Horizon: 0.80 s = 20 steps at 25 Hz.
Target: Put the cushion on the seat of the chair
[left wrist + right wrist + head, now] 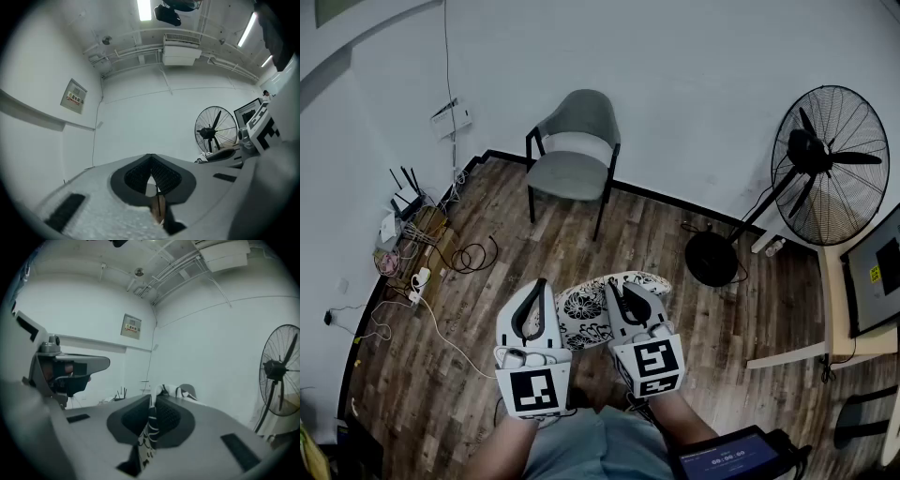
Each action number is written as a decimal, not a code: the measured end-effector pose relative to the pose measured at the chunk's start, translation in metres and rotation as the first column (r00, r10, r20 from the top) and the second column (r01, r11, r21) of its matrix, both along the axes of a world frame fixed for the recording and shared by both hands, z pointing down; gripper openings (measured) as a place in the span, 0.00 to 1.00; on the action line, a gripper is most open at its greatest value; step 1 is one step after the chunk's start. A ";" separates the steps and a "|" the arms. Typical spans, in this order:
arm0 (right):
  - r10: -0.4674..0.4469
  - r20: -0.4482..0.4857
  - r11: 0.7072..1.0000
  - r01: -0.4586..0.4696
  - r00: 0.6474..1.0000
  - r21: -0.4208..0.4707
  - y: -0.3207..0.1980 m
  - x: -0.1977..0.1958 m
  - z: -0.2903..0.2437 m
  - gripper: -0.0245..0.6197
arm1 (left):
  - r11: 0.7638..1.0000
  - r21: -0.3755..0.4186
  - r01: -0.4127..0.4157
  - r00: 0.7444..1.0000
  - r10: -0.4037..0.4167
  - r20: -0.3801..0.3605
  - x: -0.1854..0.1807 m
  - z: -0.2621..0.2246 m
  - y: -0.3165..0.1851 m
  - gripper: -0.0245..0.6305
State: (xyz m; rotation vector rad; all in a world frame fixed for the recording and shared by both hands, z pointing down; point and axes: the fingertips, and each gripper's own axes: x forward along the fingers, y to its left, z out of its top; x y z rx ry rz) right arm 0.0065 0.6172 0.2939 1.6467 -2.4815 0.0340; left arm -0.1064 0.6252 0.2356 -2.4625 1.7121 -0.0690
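Right gripper: the right gripper is clenched on the cushion; in the right gripper view, black-and-white patterned cloth is pinched between its dark pads and hangs below them.
Left gripper: the left gripper has its jaws together at the tips. In the left gripper view only a thin gap remains behind the tips, and a sliver of brown floor shows through it. I see no patterned cloth in its grip.
Cushion: the cushion is white with a black flower pattern. It is held up off the floor, near the person, between the two grippers. Its right part is at the right gripper, and its left edge lies just beside the left gripper.
Chair: the chair is grey with dark legs. It stands at the far side against the white wall, well apart from the cushion. Its back shows faintly past the cloth in the right gripper view.
Seat: the seat is bare.
Floor: the floor is dark wood planks.
Fan: the fan is a large standing fan at the far right, with its round base on the floor.
Cables: the cables are coiled on the floor at the far left, beside a box with aerials.
Screen: the screen is lit and sits at the near right, by the person's arm.
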 end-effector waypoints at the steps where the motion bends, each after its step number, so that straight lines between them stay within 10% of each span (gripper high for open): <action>1: 0.000 -0.002 1.000 0.000 1.000 0.000 -0.003 0.000 0.001 0.07 | 1.000 0.006 0.001 1.000 -0.001 -0.001 -0.001 -0.001 -0.003 0.05; 20: 0.022 0.007 0.999 -0.022 1.000 -0.030 -0.062 -0.004 0.011 0.07 | 0.999 -0.050 0.007 1.000 -0.007 -0.010 -0.020 0.025 -0.056 0.05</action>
